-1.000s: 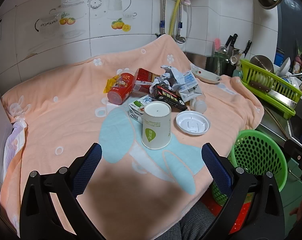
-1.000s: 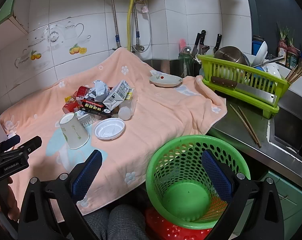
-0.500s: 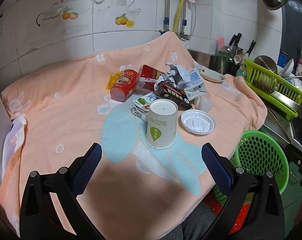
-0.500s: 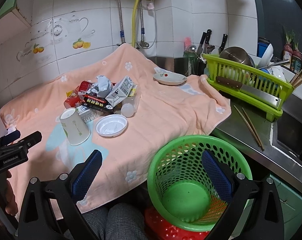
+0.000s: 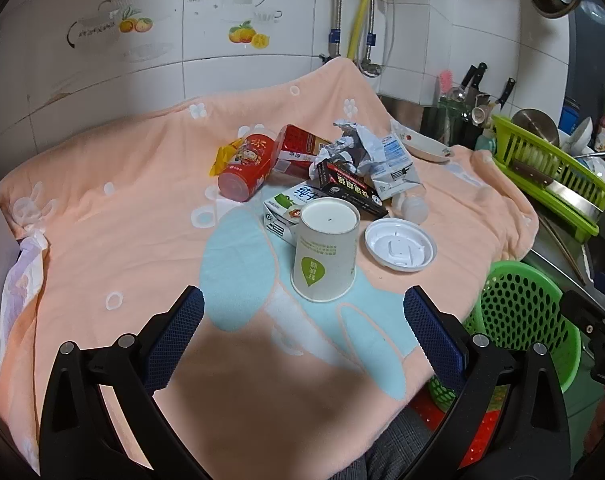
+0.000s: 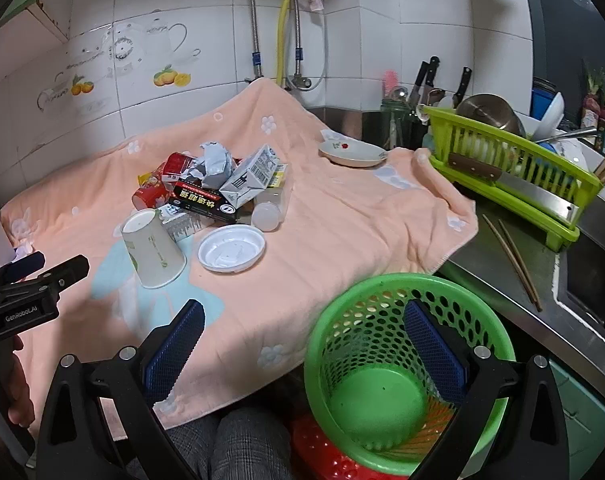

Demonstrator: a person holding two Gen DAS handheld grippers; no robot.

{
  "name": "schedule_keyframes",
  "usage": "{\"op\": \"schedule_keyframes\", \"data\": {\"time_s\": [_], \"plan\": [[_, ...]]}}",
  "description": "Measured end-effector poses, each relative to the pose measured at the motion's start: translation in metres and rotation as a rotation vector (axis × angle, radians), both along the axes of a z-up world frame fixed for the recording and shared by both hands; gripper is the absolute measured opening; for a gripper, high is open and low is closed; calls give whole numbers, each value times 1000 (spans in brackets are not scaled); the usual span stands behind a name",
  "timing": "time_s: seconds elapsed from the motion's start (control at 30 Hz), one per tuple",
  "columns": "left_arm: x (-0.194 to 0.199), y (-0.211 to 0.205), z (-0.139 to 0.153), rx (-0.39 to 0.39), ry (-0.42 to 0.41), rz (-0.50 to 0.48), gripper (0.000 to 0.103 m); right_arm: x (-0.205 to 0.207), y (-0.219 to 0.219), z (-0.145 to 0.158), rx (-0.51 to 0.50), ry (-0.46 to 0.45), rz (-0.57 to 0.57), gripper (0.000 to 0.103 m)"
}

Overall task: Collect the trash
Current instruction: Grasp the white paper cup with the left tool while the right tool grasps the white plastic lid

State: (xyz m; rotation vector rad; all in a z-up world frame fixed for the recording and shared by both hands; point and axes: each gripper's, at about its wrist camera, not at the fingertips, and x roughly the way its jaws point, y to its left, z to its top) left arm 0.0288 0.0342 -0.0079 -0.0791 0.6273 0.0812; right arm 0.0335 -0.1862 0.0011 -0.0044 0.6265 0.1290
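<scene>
The trash sits in a loose heap near the middle of my tabletop, which is draped in a peach towel (image 5: 102, 240). Nearest me is an upturned paper cup (image 5: 325, 249), mouth down, with a white plastic lid (image 5: 400, 244) lying just to its right, apart from it. Behind the cup, touching it, I see a green-and-white carton (image 5: 280, 210); on top of that rests a black box (image 5: 352, 190), then a crumpled grey wrapper (image 5: 348, 148) and a tilted milk carton (image 5: 394, 168). A red can (image 5: 246, 172) lies on its side at the left of the heap, beside a red packet (image 5: 298, 148). A small clear bottle (image 6: 268, 208) lies by the lid. My left tool (image 5: 302, 320) hovers short of the cup, its jaws spread wide and holding nothing. My right tool (image 6: 302, 332) is likewise spread wide and empty, hanging over the table edge and the green perforated basket (image 6: 482, 336), which stands below the tabletop's edge. Further right I see a plate (image 6: 352, 154) on the towel and a green dish rack (image 6: 514, 176).
</scene>
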Motion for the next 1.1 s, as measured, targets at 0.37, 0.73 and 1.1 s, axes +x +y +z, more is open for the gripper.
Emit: {"op": "schedule_keyframes", "data": {"time_s": [0.37, 0.73, 1.1], "plan": [[27, 11, -4, -10, 39, 4, 98, 43, 21, -11, -14, 42, 79, 97], [48, 26, -6, -16, 62, -3, 98, 93, 47, -33, -12, 117, 184, 97], [73, 29, -17, -63, 113, -83, 98, 153, 77, -66, -38, 219, 296, 97]]}}
